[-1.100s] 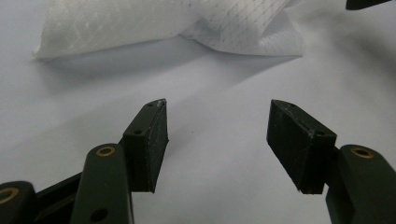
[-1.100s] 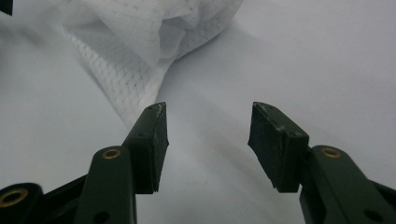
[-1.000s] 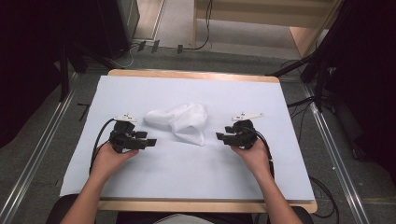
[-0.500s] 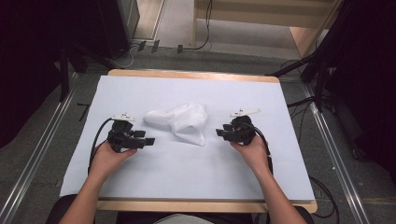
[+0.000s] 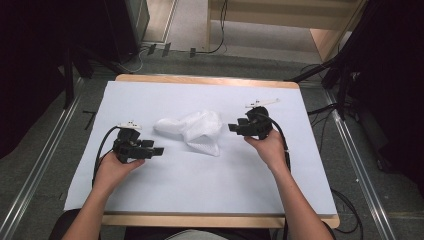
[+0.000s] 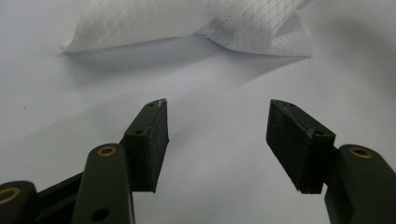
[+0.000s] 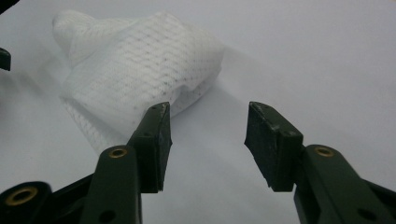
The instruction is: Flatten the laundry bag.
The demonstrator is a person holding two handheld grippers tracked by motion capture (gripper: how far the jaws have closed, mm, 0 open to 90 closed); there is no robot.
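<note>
While both grippers flank it, a crumpled white mesh cloth (image 5: 192, 129) lies mid-table.

Seen from above, its bulk is bunched at the centre of the white sheet (image 5: 200, 190), one lobe trailing to 9 o'clock, a flat corner to 5. The left gripper (image 5: 159, 150) sits at 8 o'clock, jaws released, empty. The right gripper (image 5: 232, 128), at 3 o'clock, has just been opening; nothing sits between its jaws.

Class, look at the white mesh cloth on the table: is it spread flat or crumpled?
Crumpled. The white mesh cloth lies bunched in a heap with raised folds and shadowed edges, not laid flat.
</note>
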